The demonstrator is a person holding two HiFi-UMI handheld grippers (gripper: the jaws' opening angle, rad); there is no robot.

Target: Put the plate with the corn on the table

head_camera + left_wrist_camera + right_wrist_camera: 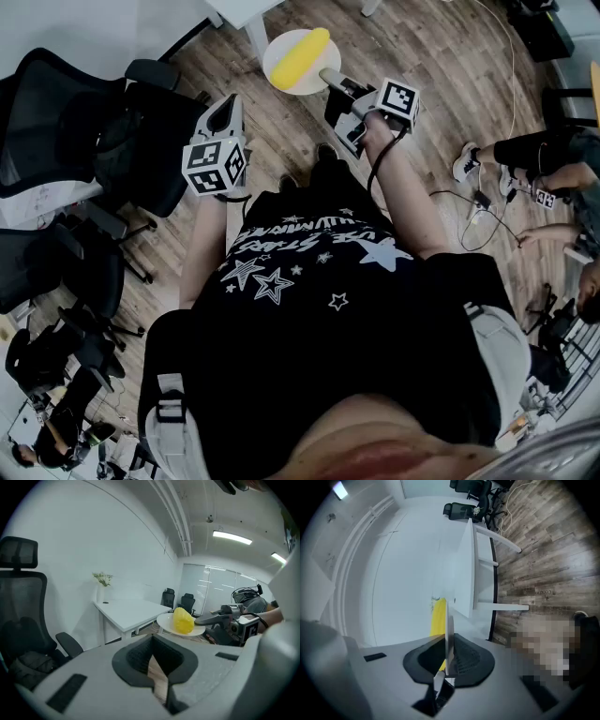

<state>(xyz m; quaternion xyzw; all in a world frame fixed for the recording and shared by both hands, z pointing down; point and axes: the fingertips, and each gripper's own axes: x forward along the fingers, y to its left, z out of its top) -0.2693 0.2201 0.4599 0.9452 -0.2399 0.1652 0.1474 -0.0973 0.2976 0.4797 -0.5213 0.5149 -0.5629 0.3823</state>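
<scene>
The left gripper (157, 672) has its jaws drawn together with nothing between them. Beyond, a white plate (166, 620) carrying yellow corn (183, 620) is clamped at its right rim by the right gripper (202, 619), near a white tabletop (131, 611) at far left.

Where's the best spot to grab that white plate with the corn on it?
Grip the plate by its rim, coming in from the side, level with it. It is thin and flat, so the edge slips between two jaws, and the corn lies across the middle, leaving rim bare. The right tool is clamped there now.
</scene>
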